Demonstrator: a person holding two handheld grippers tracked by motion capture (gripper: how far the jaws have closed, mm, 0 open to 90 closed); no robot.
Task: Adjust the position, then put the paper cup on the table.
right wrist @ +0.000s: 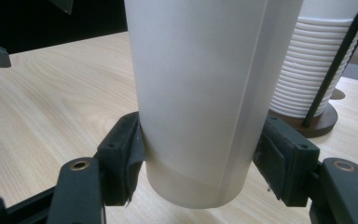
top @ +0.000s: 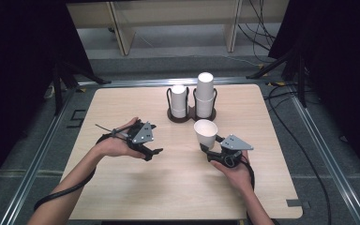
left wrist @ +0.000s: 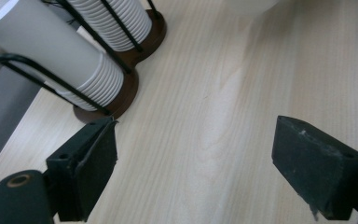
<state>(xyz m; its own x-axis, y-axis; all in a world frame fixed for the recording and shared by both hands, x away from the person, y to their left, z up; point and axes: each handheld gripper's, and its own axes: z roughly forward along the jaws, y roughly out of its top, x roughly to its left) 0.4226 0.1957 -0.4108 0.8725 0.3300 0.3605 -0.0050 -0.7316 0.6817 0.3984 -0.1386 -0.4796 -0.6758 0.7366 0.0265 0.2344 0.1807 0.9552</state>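
We are clamping the right gripper [right wrist: 200, 154] on an upright paper cup [right wrist: 200, 93]; our left gripper [left wrist: 196, 163] is hovering, jaws apart and empty, near the cup holder [top: 191, 115].

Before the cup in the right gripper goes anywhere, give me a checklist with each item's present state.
1. Right gripper clamped on the paper cup: ok, both pads press its lower wall.
2. Cup upright, mouth up: ok in the high view, only slightly tilted.
3. Cup wall uncrushed at the grip: ok, no dent shows in the right gripper view.
4. Left gripper free: ok, jaws apart with nothing between them, bare table below.
5. Cup holder standing steady with its two stacks: ok, both stacks upright in their wire frames.
6. Cup empty: cannot tell for certain, its inside looks plain white from above.
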